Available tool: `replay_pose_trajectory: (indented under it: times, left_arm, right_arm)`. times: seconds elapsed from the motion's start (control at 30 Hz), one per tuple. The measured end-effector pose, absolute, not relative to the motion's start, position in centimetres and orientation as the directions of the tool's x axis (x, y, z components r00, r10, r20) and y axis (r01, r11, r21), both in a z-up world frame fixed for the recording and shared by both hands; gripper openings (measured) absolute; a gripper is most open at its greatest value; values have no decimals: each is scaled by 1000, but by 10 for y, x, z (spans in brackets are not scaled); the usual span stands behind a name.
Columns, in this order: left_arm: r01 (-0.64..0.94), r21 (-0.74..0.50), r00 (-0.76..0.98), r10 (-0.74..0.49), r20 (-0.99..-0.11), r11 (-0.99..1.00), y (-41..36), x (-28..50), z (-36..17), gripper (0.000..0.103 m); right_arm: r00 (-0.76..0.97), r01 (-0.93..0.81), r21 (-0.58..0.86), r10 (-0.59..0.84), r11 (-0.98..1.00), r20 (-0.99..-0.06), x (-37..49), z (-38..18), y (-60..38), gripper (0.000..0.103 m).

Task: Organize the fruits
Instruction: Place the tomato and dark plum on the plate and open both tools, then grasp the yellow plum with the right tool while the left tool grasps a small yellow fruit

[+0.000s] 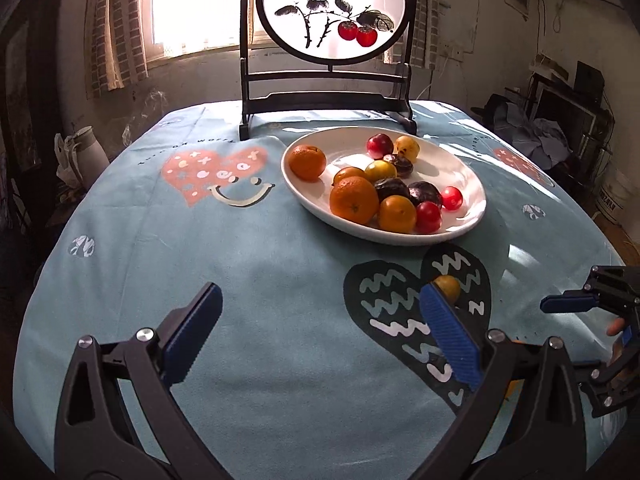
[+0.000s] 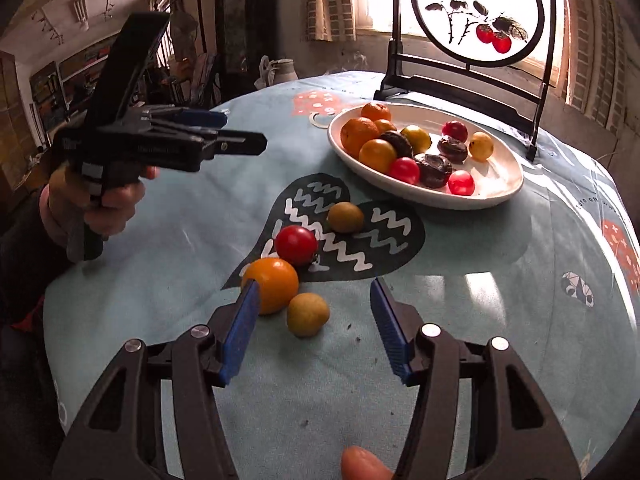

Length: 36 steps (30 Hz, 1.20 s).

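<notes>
A white plate (image 1: 348,140) (image 2: 500,172) at the back of the table holds several oranges, red, yellow and dark fruits. In the right wrist view an orange fruit (image 2: 276,280), a red one (image 2: 296,245), an olive one (image 2: 346,217) and a yellow-brown one (image 2: 308,314) lie loose on the cloth. My right gripper (image 2: 314,288) (image 1: 584,320) is open just above them. The yellow-brown fruit sits between its fingers, untouched, and the left pad (image 2: 240,328) hides part of the orange fruit. My left gripper (image 1: 320,296) (image 2: 238,131) is wide open and empty over bare cloth. The olive fruit (image 1: 448,286) peeks from behind its right pad.
A light blue tablecloth (image 1: 280,260) with heart prints covers the round table. A dark wooden stand with a round painted screen (image 1: 332,100) stands right behind the plate. A white jug (image 1: 86,152) sits beyond the table's left edge. A hand (image 2: 108,200) holds the left gripper.
</notes>
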<state>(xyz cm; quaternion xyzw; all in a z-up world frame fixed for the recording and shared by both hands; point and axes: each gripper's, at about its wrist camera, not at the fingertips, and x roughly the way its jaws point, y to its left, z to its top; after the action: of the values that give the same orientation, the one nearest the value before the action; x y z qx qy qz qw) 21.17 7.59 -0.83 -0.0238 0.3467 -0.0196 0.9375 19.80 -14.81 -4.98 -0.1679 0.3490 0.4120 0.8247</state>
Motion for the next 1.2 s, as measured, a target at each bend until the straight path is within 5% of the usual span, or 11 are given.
replay_pose_trajectory:
  times: [0.33, 0.63, 0.8, 0.97, 1.2]
  left_arm:
    - [35, -52, 763, -60, -644, 998, 72, 209, -7, 101]
    - [58, -8, 763, -50, -644, 998, 63, 208, -8, 101]
    - [217, -141, 678, -253, -690, 966, 54, 206, -12, 100]
    - [448, -132, 573, -398, -716, 884, 11, 187, -19, 79]
    - [522, -118, 506, -418, -754, 845, -12, 177, -32, 57]
  right_arm:
    - [421, -778, -42, 471, 627, -775, 202, -70, -140, 47]
    - [418, -795, -61, 473, 603, -776, 197, -72, -131, 27]
    - [442, -735, 32, 515, 677, -734, 212, -59, -148, 27]
    - [492, -636, 113, 514, 764, -703, 231, -51, -168, 27]
    - [481, -624, 133, 512, 770, -712, 234, -55, -169, 27]
